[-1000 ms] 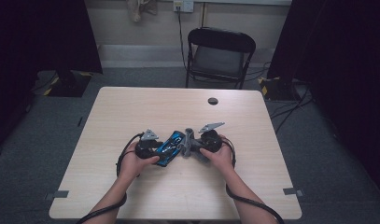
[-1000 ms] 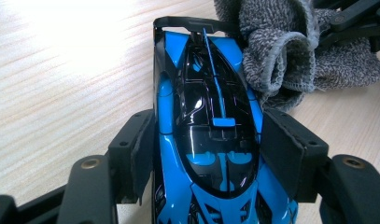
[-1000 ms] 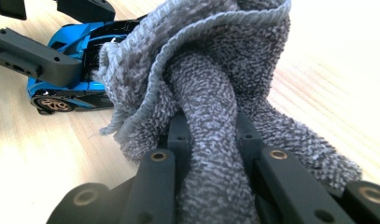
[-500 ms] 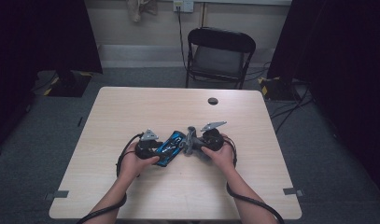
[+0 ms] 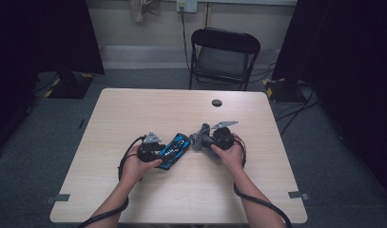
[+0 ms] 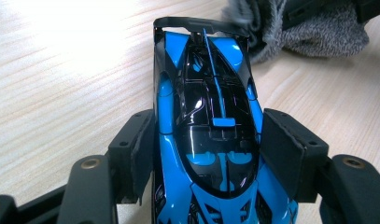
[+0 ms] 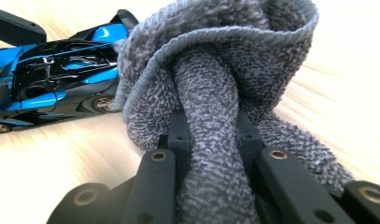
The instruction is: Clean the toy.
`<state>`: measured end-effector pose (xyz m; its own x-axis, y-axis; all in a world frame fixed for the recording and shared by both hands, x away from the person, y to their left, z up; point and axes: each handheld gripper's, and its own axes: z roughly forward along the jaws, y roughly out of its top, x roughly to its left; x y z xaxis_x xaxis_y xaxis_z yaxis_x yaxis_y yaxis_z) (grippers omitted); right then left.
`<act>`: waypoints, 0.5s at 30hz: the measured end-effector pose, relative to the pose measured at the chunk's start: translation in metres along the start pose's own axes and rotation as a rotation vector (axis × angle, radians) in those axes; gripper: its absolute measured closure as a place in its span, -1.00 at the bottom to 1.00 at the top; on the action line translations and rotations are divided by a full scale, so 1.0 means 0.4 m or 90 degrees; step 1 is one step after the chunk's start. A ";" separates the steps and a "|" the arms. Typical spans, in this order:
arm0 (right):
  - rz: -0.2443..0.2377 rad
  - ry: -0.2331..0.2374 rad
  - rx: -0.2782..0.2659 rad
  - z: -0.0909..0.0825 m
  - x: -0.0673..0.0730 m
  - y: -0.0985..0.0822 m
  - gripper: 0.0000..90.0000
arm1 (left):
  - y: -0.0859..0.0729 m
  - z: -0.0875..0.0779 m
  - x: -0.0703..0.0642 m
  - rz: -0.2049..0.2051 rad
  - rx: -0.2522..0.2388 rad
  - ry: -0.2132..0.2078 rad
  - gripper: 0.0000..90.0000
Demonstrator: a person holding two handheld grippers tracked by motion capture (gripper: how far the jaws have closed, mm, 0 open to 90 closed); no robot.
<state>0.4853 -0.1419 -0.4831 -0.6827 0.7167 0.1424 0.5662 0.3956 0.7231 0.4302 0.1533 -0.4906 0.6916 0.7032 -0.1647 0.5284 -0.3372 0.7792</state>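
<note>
Item one, nearest you: your left gripper (image 5: 155, 151), jaws partly closed and clamped on both flanks of the blue-and-black toy car (image 6: 206, 140), which rests on the wooden table (image 5: 134, 114) just ahead of your left hand (image 5: 134, 166), its far end pointing toward the cloth. Item two: your right gripper (image 5: 211, 141), jaws squeezed nearly together on a bunched fold of the grey cloth (image 7: 215, 84); the rest of the cloth billows loose beyond the pads, and its edge touches or nearly touches the car's far end, where the thin black wing (image 6: 201, 23) sits. Item three, risks, as judged from this layout: the car's glossy shell gives the left pads little bite, so a firm wipe from the side could twist it out of the clamp or skid it across the table; the looped pile could snag the thin wing and strain it; and the loose cloth could slip from the narrow pinch if dragged hard. Item four, farther off: a small dark round piece (image 5: 217, 102) near the table's far edge, well apart from the work, and a folding chair (image 5: 222, 57) behind the table.
</note>
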 end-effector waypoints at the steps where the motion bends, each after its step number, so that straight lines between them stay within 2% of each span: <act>1: -0.002 -0.004 0.000 -0.003 -0.002 -0.001 0.65 | 0.000 0.000 0.000 0.000 0.000 0.000 -0.18; 9: -0.024 0.015 -0.005 -0.034 0.011 -0.006 0.65 | 0.000 0.000 0.000 0.000 0.001 0.000 -0.18; 15: -0.055 0.031 -0.015 -0.075 0.045 -0.008 0.65 | 0.002 0.000 0.000 0.001 0.003 0.001 -0.19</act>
<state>0.4574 -0.1476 -0.4629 -0.7503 0.6516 0.1116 0.4938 0.4401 0.7499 0.4305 0.1530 -0.4900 0.6921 0.7033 -0.1624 0.5297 -0.3420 0.7762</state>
